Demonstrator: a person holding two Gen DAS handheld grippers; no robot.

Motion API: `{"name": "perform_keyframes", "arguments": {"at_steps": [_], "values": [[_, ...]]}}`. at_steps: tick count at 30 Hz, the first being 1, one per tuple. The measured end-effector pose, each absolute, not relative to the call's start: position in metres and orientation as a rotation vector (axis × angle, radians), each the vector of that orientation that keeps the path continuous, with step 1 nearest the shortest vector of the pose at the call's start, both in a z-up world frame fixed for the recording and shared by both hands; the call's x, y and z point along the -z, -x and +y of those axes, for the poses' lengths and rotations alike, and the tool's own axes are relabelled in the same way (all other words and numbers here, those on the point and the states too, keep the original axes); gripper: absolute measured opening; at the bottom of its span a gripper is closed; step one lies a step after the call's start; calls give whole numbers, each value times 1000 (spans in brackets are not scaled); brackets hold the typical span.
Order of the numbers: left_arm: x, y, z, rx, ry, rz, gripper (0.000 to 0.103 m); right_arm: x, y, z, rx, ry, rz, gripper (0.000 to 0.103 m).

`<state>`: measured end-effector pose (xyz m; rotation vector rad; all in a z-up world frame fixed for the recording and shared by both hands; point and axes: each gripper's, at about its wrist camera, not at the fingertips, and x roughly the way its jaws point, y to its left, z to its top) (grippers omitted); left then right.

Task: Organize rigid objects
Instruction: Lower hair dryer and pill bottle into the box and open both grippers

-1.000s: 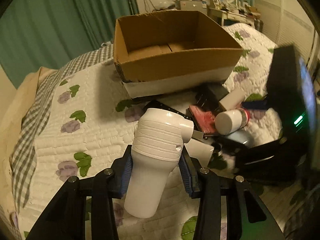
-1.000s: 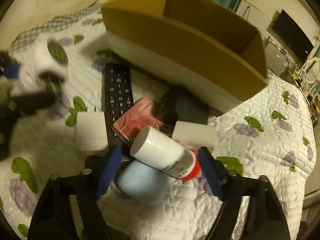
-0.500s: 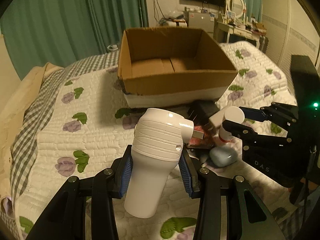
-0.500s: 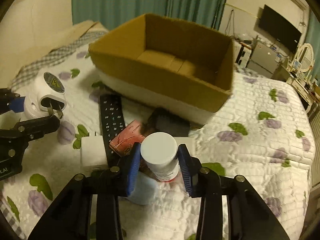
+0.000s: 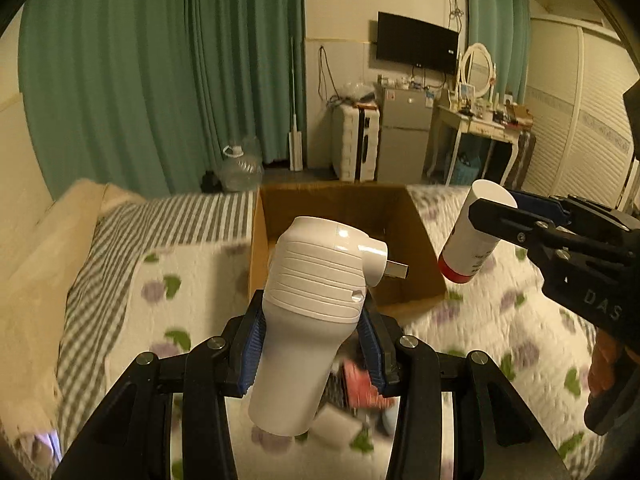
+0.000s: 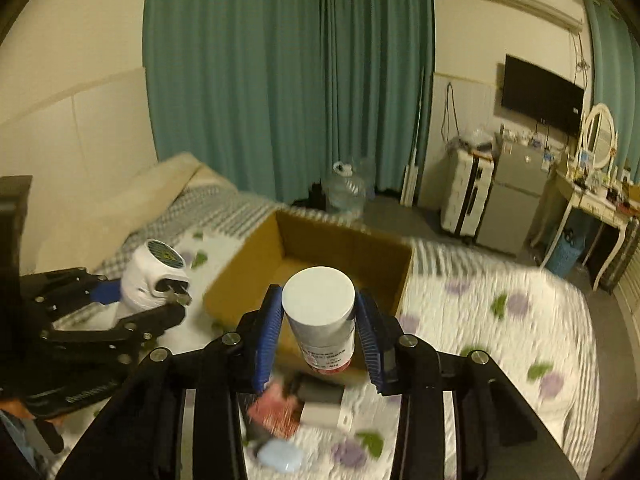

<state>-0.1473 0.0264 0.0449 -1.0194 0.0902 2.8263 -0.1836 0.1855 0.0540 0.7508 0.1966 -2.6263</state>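
The left gripper [image 5: 312, 344] had its blue ribbed pads clamped on a smooth white plastic plug-in device [image 5: 316, 304], ridged around its bulbous head, with metal prongs jutting sideways. The right gripper [image 6: 320, 336] squeezed a cylindrical white bottle [image 6: 322, 316] with a flat cap and a red band at its base. Both hung above the quilted floral bedspread [image 6: 500, 340], just before the near edge of the open cardboard box [image 6: 344, 252]. A pink case [image 6: 276, 412] lay blurred below.
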Motion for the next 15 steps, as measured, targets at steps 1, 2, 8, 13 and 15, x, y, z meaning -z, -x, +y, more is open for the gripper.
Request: {"name": "perform_keyframes", "arguments": {"at_steps": [1,2,8,13,15], "values": [[-45,154,26,-2829,1021,86,44,-56,194,182,2629,-754,208,36],[-43,166,26,-2836,1022,86,44,-55,202,180,2629,-761,212,36],[-12,225,28,-2831,1097,96,44,-11,261,167,2587,-917,214,36],[29,255,29,-2810,1188,128,44,36,298,163,2547,-1031,209,36],[40,262,29,-2805,1203,124,44,47,306,165,2542,-1047,219,36]]}}
